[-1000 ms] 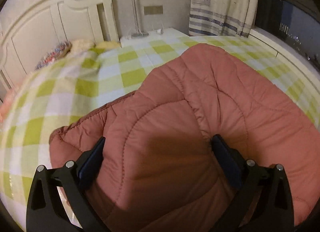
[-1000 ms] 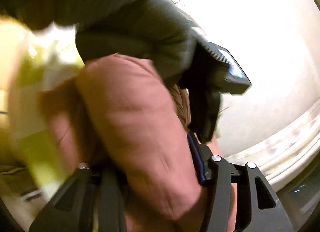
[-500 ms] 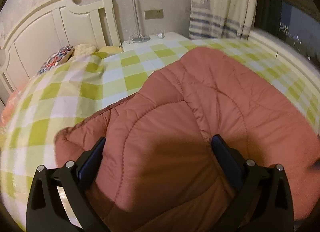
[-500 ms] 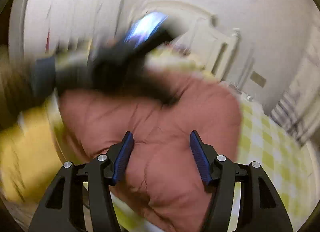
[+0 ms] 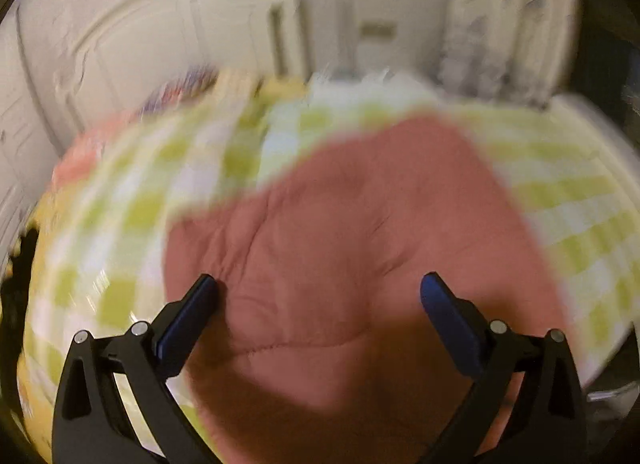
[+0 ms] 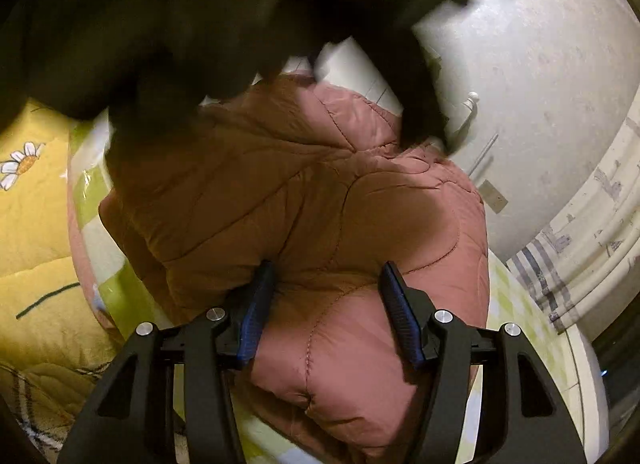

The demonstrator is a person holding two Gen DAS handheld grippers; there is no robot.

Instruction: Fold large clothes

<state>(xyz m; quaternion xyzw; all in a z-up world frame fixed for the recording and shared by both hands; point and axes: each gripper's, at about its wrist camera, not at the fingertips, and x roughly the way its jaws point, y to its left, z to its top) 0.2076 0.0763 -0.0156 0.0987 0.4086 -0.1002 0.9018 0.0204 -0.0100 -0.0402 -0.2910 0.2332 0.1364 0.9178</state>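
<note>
Jacket [image 6: 320,200], pink quilted, lies bunched on checked bed [image 5: 120,232]. Left hand-held gripper [image 5: 320,292] spread wide, gripping nothing; right hand-held gripper [image 6: 326,284] likewise parted over padding. Step, judged: between folds. Next move needs a fresh edge grip.

The quilted jacket [image 6: 360,200] is matt stitched pink cloth; the checked bedsheet [image 5: 132,224] is soft cloth.
</note>
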